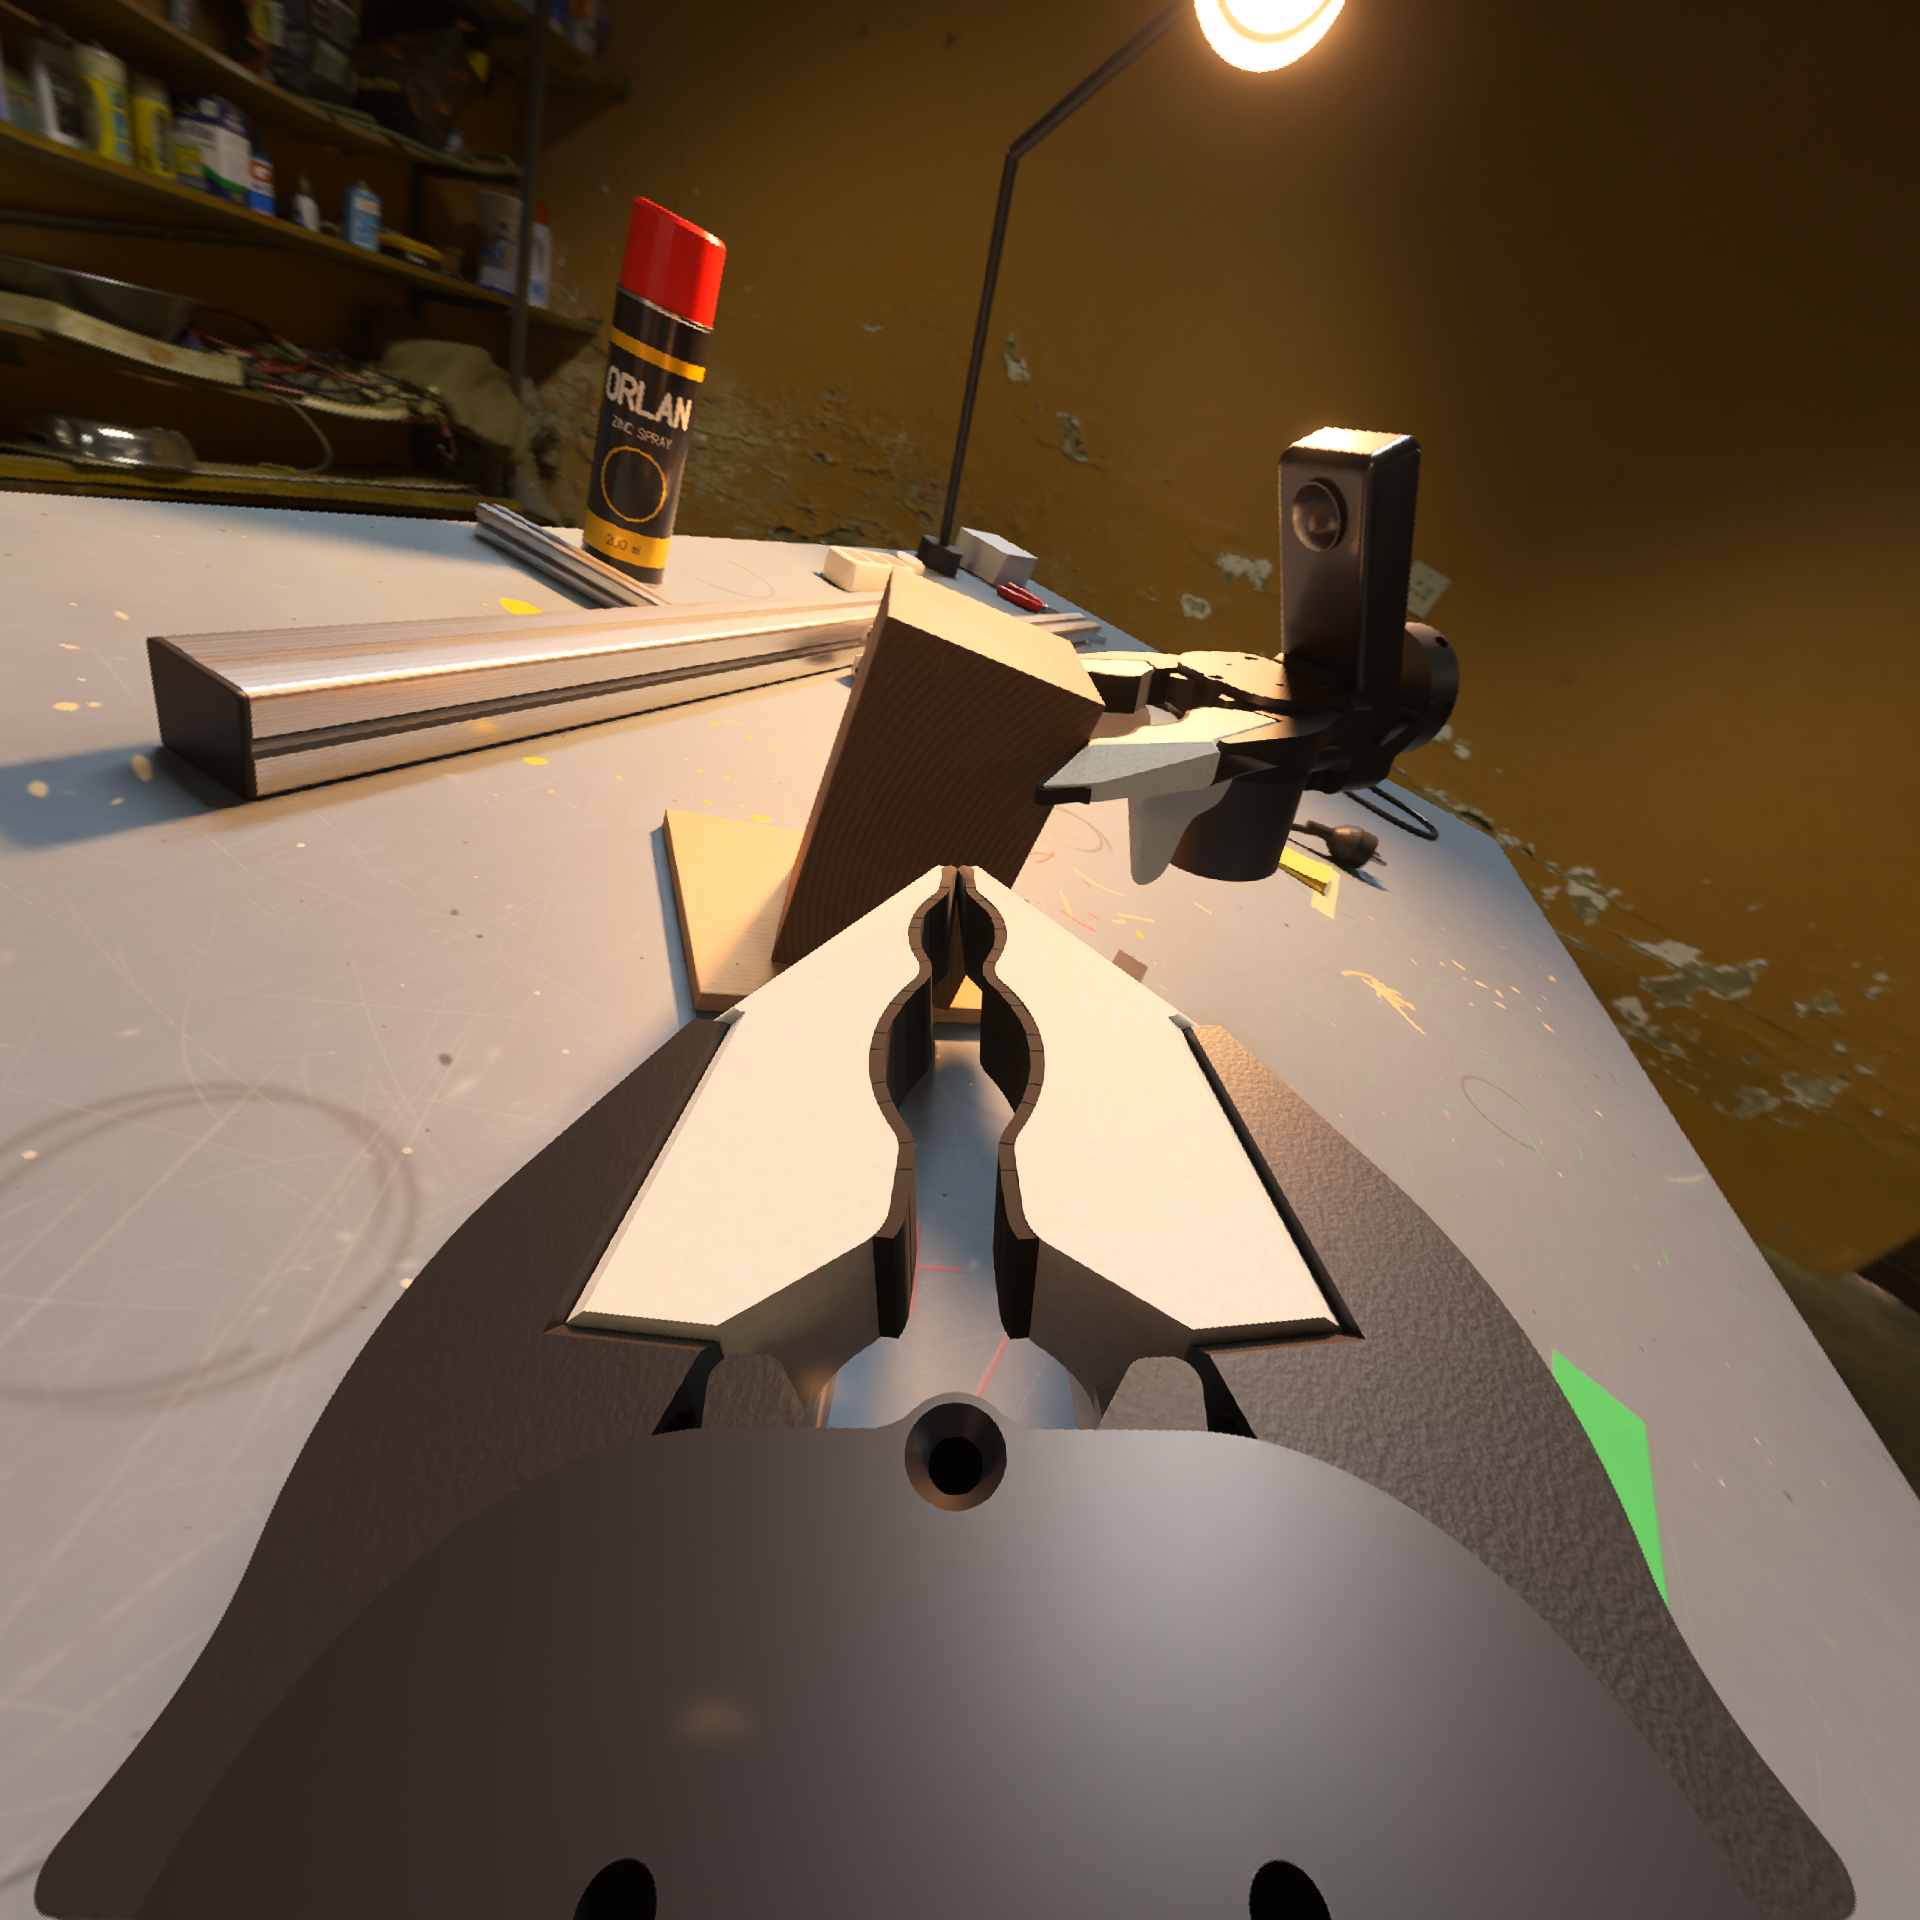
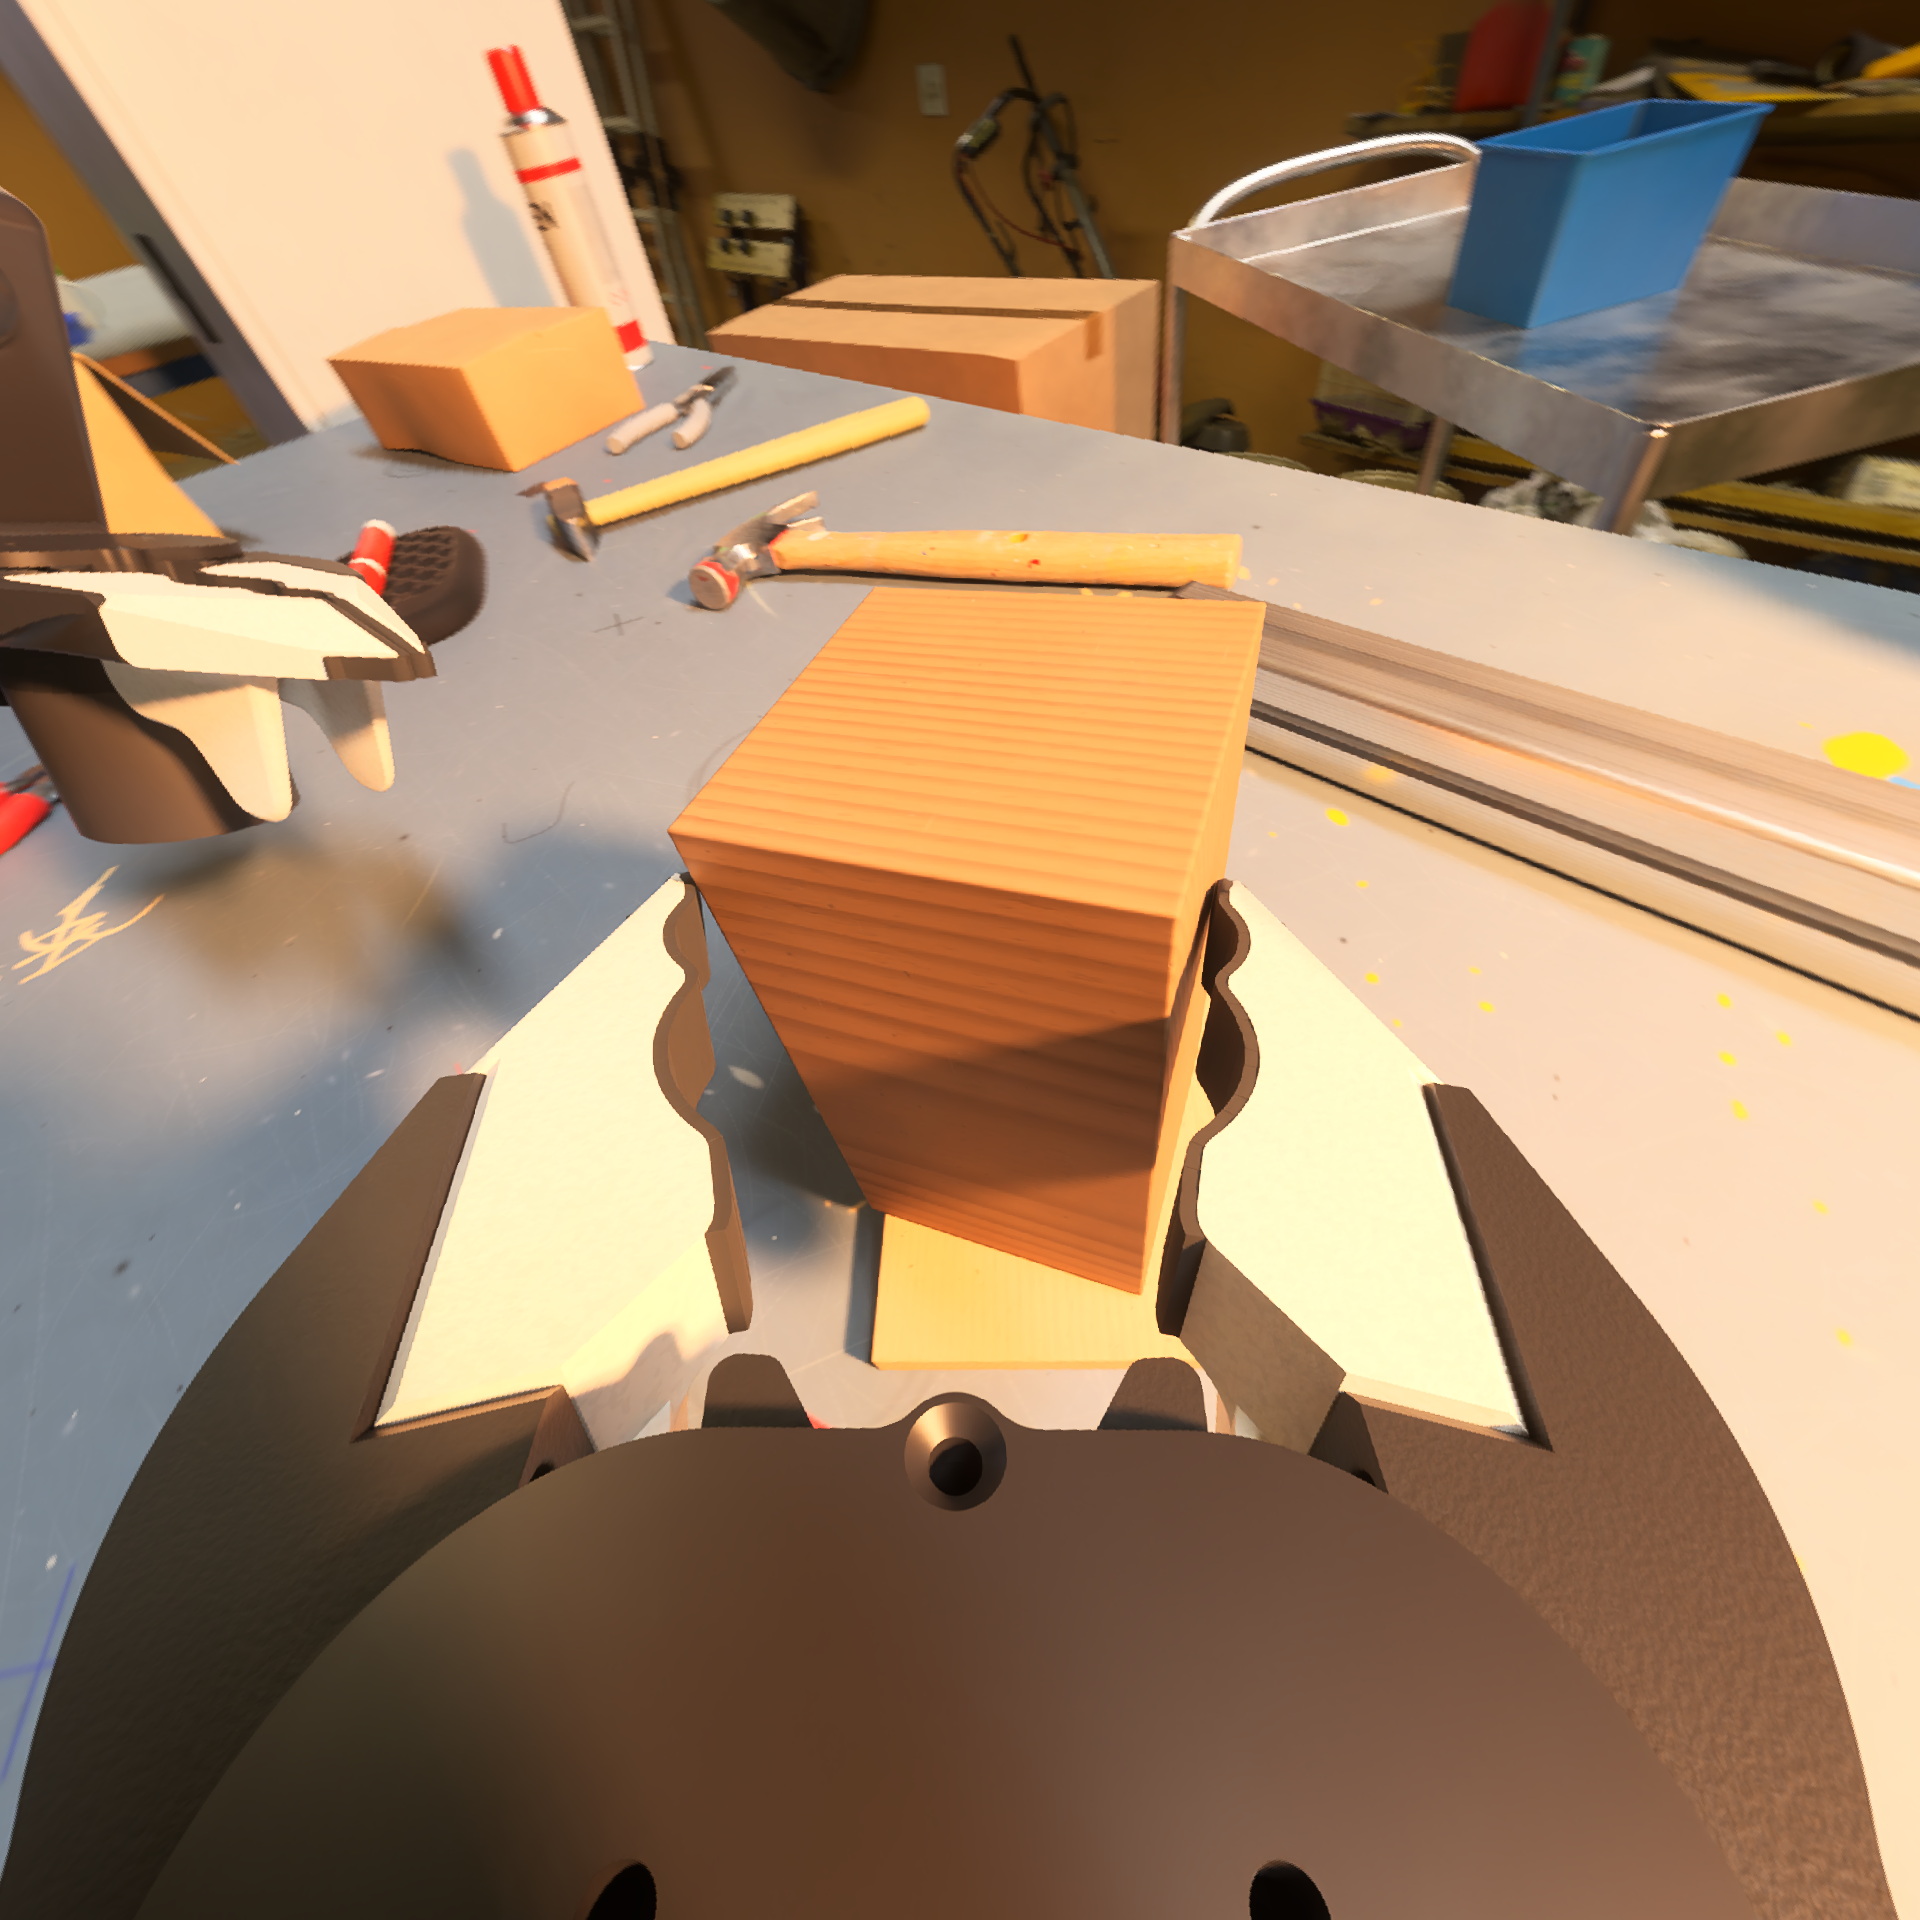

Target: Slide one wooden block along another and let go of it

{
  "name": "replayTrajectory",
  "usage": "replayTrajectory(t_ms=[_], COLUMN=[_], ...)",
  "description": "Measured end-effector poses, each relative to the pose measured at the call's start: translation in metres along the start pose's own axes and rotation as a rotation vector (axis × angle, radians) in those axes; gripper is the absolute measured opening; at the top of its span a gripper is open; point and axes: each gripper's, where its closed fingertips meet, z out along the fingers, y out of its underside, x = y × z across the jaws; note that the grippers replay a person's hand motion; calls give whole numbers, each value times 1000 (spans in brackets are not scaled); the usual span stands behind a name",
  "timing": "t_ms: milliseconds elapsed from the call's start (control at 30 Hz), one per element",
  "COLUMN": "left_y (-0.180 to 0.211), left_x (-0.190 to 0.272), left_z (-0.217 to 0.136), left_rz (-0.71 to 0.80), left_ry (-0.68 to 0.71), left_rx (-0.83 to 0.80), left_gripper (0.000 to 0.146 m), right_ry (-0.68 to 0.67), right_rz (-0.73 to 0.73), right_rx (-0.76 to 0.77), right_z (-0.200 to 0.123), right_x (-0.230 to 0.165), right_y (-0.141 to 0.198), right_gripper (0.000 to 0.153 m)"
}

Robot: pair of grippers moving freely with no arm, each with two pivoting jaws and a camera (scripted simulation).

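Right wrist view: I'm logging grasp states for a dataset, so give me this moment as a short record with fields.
held object: tall wooden block, upright
support: flat pale wooden block, lying on the grey table; the tall block stands on it
right tool: fingers on both sides of the tall block, apparently gripping it
left tool: fingers closed together, empty, near the blocks
behind block: two hammers, metal rail
release: not yet done
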Motion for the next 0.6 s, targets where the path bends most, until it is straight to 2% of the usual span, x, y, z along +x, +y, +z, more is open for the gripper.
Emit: replayTrajectory(t_ms=[400, 500, 600], left_y=[13, 17, 22], left_x=[32, 43, 50], left_z=[19, 30, 43], left_rz=[-17, -19, -18], left_ry=[-208, -236, -228], left_rx=[153, 187, 187], left_gripper=[0, 0, 0], right_ry=[-402, -436, -410], right_rz=[45, 50, 38], right_rx=[-62, -68, -65], right_z=[18, 23, 27], right_x=[13, 20, 26], right_y=[-2, -3, -6], right_gripper=[105, 105, 103])
